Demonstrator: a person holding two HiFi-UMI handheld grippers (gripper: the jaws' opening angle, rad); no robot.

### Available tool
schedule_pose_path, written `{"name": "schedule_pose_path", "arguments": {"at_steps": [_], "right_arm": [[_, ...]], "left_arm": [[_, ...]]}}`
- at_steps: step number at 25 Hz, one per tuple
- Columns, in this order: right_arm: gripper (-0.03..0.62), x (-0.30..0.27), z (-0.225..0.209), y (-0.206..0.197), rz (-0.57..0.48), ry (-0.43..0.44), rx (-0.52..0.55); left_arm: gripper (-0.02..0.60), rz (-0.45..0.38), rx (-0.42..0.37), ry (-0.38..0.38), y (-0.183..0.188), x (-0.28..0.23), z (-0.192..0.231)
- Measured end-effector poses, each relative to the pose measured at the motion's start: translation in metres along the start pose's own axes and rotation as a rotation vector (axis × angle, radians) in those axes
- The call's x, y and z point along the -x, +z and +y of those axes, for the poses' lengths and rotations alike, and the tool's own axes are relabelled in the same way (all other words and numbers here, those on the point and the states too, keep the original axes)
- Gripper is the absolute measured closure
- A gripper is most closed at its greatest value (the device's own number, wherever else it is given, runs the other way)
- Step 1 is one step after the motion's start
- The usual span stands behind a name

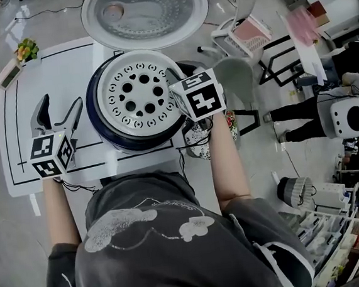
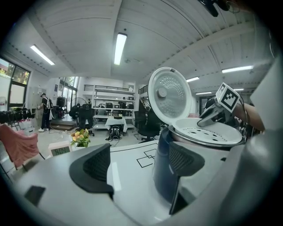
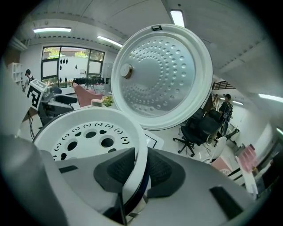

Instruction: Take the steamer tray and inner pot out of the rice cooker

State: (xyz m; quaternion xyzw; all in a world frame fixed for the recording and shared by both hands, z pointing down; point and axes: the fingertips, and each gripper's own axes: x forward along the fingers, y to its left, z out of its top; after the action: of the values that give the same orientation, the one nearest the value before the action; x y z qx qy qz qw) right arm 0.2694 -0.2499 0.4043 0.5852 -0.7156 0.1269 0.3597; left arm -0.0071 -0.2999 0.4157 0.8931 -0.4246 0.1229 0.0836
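Now, tray [image 1: 143, 93]: white and full of holes, we see it seated level in the open top of the cooker.
Cooker [image 1: 112, 136]: dark blue, it stands on the white surface [image 1: 21, 142] right in front of us.
Lid [image 1: 144, 10]: swung fully up and back, its dimpled inner plate faces us.
Right tongs [image 3: 139, 170]: we have them clamped on the tray's rim at its right side, one pad inside the rim and the other outside it.
Left tongs [image 2: 139, 165]: the jaws stand wide apart with nothing between them. They hang low at the cooker's left, and the right jaw is just beside the blue wall. We cannot tell whether it touches.
Pot: we cannot make it out beneath the tray.
Plant [image 1: 26, 49]: a small one with yellow blooms sits at the surface's far left corner, well apart from the cooker.
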Motion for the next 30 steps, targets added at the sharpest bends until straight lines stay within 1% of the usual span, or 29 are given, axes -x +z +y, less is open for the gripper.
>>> {"name": "schedule_pose_path", "arguments": {"at_steps": [4, 6, 10, 12, 16, 21, 24, 28, 30], "right_arm": [[0.518, 0.013, 0.003, 0.016, -0.067, -0.054, -0.048], [0.539, 0.020, 0.001, 0.023, -0.107, -0.039, -0.085], [0.545, 0.035, -0.014, 0.029, -0.157, 0.008, -0.128], [0.545, 0.041, -0.014, 0.031, -0.168, 0.000, -0.133], [0.545, 0.051, -0.014, 0.048, -0.200, -0.007, -0.116], [0.545, 0.061, -0.014, 0.067, -0.262, 0.010, -0.164], [0.545, 0.068, -0.001, 0.084, -0.307, 0.051, -0.168], [0.546, 0.060, 0.042, 0.123, -0.383, 0.134, -0.155], [0.545, 0.061, 0.058, 0.141, -0.424, 0.173, -0.148]], "left_arm": [[0.173, -0.003, -0.004, -0.013, -0.007, 0.006, 0.011], [0.173, -0.012, -0.003, -0.013, -0.007, 0.006, 0.011], [0.173, -0.032, -0.006, -0.002, 0.011, 0.003, -0.002], [0.173, -0.038, -0.009, 0.001, 0.013, 0.006, -0.001], [0.173, -0.046, -0.002, 0.032, 0.016, 0.020, 0.011], [0.173, -0.048, 0.008, 0.074, 0.012, 0.038, 0.033], [0.173, -0.054, 0.011, 0.101, 0.012, 0.049, 0.045], [0.173, -0.070, 0.016, 0.162, 0.009, 0.070, 0.076], [0.173, -0.069, 0.015, 0.204, 0.011, 0.083, 0.082]]}}
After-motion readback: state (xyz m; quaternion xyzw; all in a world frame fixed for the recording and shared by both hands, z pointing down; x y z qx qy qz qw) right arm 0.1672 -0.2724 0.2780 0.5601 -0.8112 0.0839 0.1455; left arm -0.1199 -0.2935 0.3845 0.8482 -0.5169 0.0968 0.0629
